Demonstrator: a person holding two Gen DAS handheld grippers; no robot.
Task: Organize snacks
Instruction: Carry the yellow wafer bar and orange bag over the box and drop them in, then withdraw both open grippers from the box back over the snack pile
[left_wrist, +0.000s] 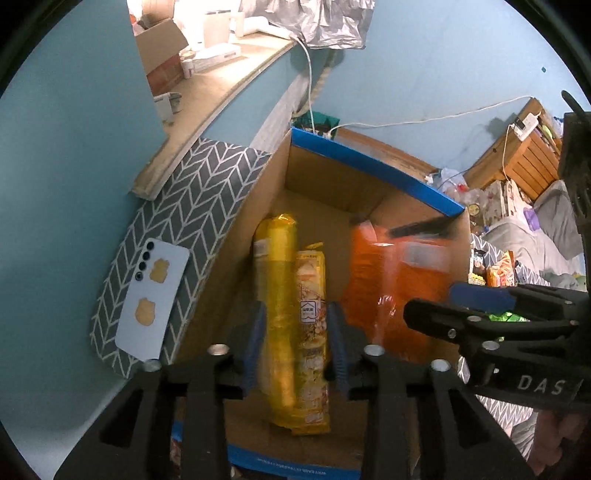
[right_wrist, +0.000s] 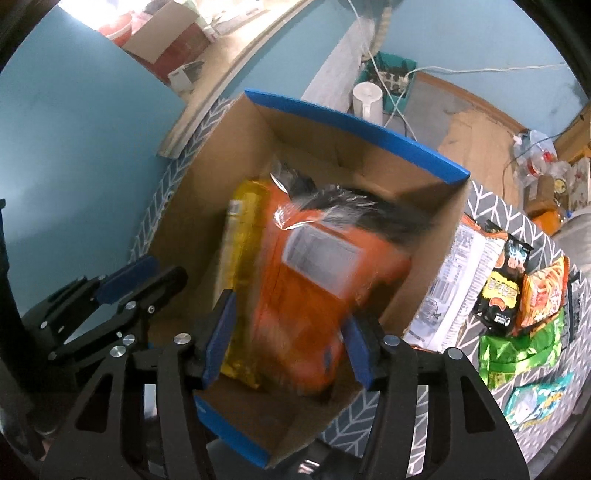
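An open cardboard box (left_wrist: 325, 177) with blue rims holds two long yellow biscuit packs (left_wrist: 282, 310) side by side and an orange snack bag (left_wrist: 391, 280), blurred. My left gripper (left_wrist: 295, 347) is open, its blue pads on either side of the biscuit packs with gaps. My right gripper (right_wrist: 288, 328) is open over the box (right_wrist: 332, 122); the blurred orange bag (right_wrist: 314, 295) lies between its pads, apart from them. The yellow pack (right_wrist: 240, 273) lies left of the bag. The right gripper (left_wrist: 480, 306) also shows at the right in the left wrist view, and the left gripper (right_wrist: 122, 291) at the left in the right wrist view.
A phone (left_wrist: 151, 302) lies on the grey chevron cloth (left_wrist: 192, 192) left of the box. Several snack packets (right_wrist: 517, 295) lie on the cloth right of the box. A blue wall and a cluttered shelf (left_wrist: 221, 74) stand behind; a white kettle (right_wrist: 367, 101) and cables sit beyond the box.
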